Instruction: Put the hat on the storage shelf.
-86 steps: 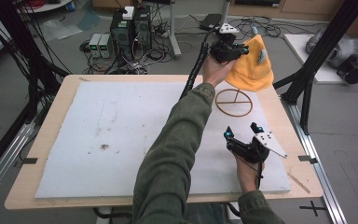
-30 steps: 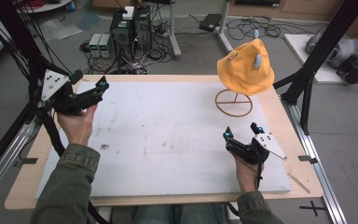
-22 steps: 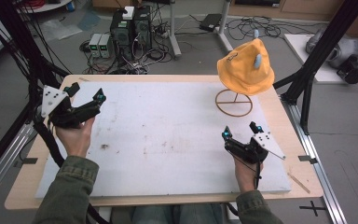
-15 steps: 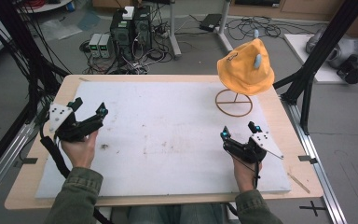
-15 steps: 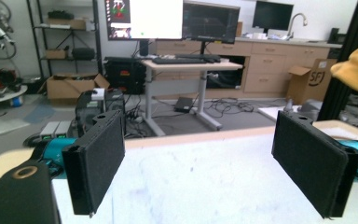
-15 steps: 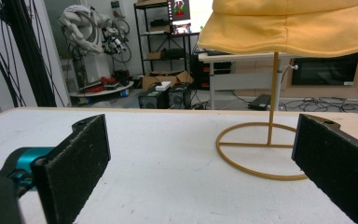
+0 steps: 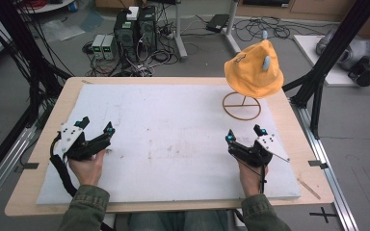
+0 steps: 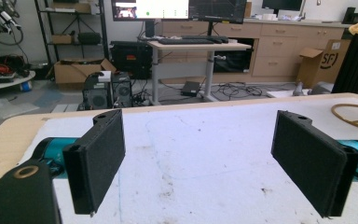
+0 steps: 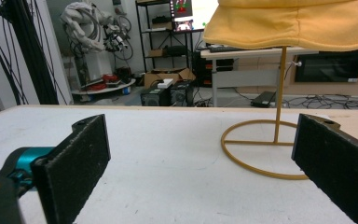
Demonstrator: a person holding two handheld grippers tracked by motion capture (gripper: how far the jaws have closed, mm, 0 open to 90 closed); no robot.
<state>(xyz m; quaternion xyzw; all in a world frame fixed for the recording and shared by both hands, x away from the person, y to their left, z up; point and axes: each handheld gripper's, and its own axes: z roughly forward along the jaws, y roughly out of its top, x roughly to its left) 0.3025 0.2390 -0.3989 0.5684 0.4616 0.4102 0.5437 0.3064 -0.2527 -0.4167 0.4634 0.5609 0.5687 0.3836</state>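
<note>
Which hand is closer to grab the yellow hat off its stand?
Right. The right gripper sits open near the yellow hat and its stand; the left gripper is across the table.

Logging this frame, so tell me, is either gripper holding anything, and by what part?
Nothing is held. The left gripper and right gripper both stand open over the bare white mat.

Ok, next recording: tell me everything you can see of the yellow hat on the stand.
The hat is a soft, floppy-brimmed cap of yellow-orange cloth, with a small pale blue piece on its right side. It sits on top of a thin wire stand, whose upright rod rises from a round ring base with crossbars, lying flat on the white mat at the table's far right. Only the stand touches it. The right gripper view shows its brim drooping over the rod. Both grippers are well away from it.
</note>
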